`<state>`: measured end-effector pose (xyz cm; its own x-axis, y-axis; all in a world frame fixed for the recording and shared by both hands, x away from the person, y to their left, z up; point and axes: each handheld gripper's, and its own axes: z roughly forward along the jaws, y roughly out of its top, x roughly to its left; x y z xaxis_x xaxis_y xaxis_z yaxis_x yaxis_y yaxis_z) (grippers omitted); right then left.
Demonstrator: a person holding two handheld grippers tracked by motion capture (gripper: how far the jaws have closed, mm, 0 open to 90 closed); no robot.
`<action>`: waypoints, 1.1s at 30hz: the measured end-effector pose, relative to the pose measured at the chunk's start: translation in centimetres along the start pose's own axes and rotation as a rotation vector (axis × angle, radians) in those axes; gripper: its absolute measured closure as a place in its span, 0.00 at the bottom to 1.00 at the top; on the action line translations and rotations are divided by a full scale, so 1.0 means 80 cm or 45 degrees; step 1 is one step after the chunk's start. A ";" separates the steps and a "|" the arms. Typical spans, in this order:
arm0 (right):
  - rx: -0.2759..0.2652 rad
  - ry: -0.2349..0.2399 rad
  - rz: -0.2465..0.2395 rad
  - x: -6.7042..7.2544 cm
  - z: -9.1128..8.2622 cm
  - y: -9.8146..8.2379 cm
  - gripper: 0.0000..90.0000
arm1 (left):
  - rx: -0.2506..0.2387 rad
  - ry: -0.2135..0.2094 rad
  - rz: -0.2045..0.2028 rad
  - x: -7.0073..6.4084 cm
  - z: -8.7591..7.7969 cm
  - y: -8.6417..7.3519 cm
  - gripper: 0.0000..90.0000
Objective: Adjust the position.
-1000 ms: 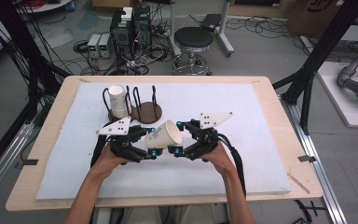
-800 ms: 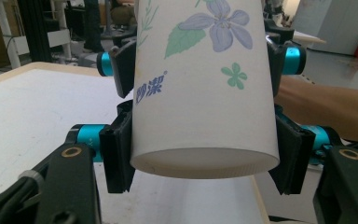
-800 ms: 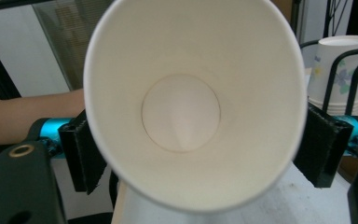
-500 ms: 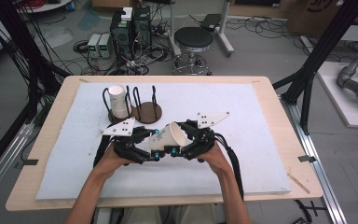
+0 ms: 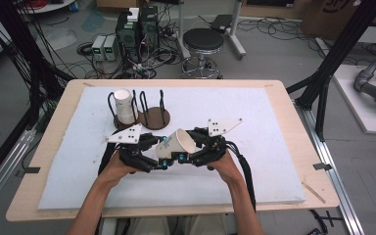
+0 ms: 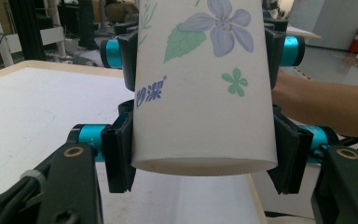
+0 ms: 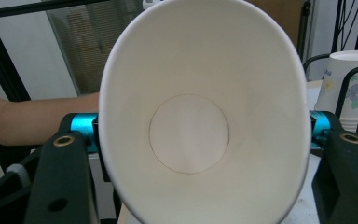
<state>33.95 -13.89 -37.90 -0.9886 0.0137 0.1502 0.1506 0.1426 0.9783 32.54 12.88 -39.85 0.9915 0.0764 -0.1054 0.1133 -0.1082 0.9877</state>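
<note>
You hold one paper cup (image 5: 176,144) between both tools, lifted clear of the counter (image 5: 274,147) and lying roughly on its side, just in front of the wire cup rack (image 5: 142,110). The left tool (image 5: 162,159) is clamped on the cup near its base; the left gripper view shows both black jaws pressed against the flowered wall (image 6: 205,84). The right tool (image 5: 186,147) is clamped near the rim: in the right gripper view the mouth (image 7: 200,116) is squeezed to an oval between its jaws.

Step in hand, as judged: a transfer of the cup from one tool to the other.
- Keep one tool closed until the other carries the load. Do not release both.
- Ease the pressure at the rim. The oval mouth indicates a thin, soft wall that may crease.
- Hold the cup axis steady while you open the releasing tool, then draw that tool straight back along its own jaws.

Clearances, taken from the rack:
- A stack of cups (image 5: 124,105) stands in the rack's left slot; the slot beside it looks free, with bare brown base (image 5: 155,117) showing.
- The wire loops rise on either side of that slot. Approach from above, not from the side.
- Right of the rack, the white pad is open up to the wooden edge (image 5: 293,127). Use this room for any reorientation.
</note>
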 end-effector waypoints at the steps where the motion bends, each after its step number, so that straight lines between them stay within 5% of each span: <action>1: 0.000 0.001 0.001 0.000 0.000 0.000 0.39 | 0.002 -0.001 0.002 0.000 0.000 0.000 0.41; 5: 0.002 0.002 -0.001 0.001 0.000 0.000 0.39 | 0.001 0.001 0.005 -0.001 0.000 0.000 0.40; 8: -0.015 0.007 0.000 0.001 -0.002 0.001 0.38 | 0.016 0.047 -0.019 -0.001 0.002 -0.001 0.13; 17: -0.011 -0.019 0.003 0.000 -0.007 0.003 0.38 | 0.069 0.105 -0.004 -0.003 -0.005 -0.001 0.09; 23: 0.012 -0.090 0.030 -0.003 -0.021 0.006 0.37 | 0.236 0.310 0.012 -0.009 -0.027 -0.009 0.09; 28: 0.061 -0.242 0.082 -0.009 -0.035 0.008 0.37 | 0.265 0.483 -0.018 -0.010 -0.055 -0.024 0.09; 33: 0.199 -0.436 0.132 -0.017 -0.044 0.013 0.37 | 0.252 0.652 -0.021 -0.013 -0.083 -0.041 0.10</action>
<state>35.48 -17.24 -36.59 -0.9176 0.3619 0.1645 0.2728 0.2720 0.9228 30.68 19.71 -42.19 0.8372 0.5469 -0.0025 0.1877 -0.2831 0.9406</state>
